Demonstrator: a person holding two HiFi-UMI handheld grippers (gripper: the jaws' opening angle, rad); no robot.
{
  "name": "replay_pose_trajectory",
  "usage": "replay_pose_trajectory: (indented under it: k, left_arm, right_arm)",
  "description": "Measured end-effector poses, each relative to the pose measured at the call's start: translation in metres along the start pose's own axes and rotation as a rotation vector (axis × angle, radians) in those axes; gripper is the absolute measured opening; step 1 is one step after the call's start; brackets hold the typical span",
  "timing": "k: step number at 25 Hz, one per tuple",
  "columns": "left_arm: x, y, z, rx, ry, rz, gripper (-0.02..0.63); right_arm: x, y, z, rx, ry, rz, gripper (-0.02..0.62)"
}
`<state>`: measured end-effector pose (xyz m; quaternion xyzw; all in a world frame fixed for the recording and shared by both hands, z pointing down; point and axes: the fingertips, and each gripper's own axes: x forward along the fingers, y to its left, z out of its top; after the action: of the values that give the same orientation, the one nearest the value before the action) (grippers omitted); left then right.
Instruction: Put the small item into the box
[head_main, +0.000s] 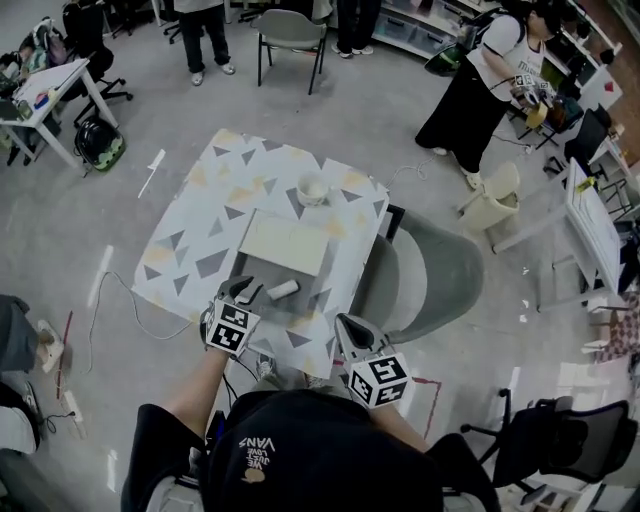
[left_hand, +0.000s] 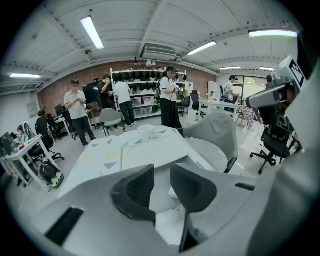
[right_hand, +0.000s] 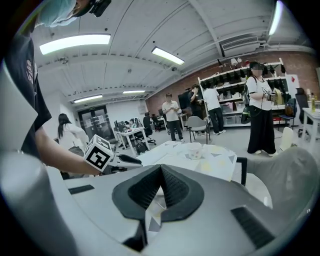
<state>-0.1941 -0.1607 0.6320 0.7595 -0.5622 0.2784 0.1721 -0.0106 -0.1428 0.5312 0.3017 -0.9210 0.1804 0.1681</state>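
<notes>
A small white cylinder-shaped item lies on the patterned table near its front edge. Behind it sits a flat pale box, which the left gripper view shows at mid-table. My left gripper is just left of the item, and its jaws stand apart with nothing pressed between the pads. My right gripper hovers at the table's front right corner, away from the item. Its pads meet at the tips with nothing between them.
A white cup stands behind the box. A grey chair is pushed against the table's right side. Several people stand around the room, and a cable runs over the floor to the left.
</notes>
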Motion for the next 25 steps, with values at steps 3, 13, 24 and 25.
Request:
replay_pose_trajectory:
  k: [3, 13, 24, 25]
  left_arm:
    - [-0.024, -0.004, 0.012, -0.03, -0.037, 0.043, 0.056]
    - [-0.087, -0.027, 0.039, -0.11, -0.171, 0.148, 0.008]
    - [-0.14, -0.058, 0.037, -0.159, -0.244, 0.251, 0.006]
    - [-0.144, -0.061, 0.035, -0.167, -0.249, 0.26, 0.006]
  right_arm:
    - [0.004, 0.003, 0.004, -0.017, -0.004, 0.034, 0.0]
    - [0.007, 0.011, 0.013, -0.067, -0.017, 0.131, 0.0]
    - [-0.008, 0.019, 0.01, -0.106, -0.019, 0.214, 0.0]
    - [-0.01, 0.02, 0.008, -0.11, -0.015, 0.221, 0.0]
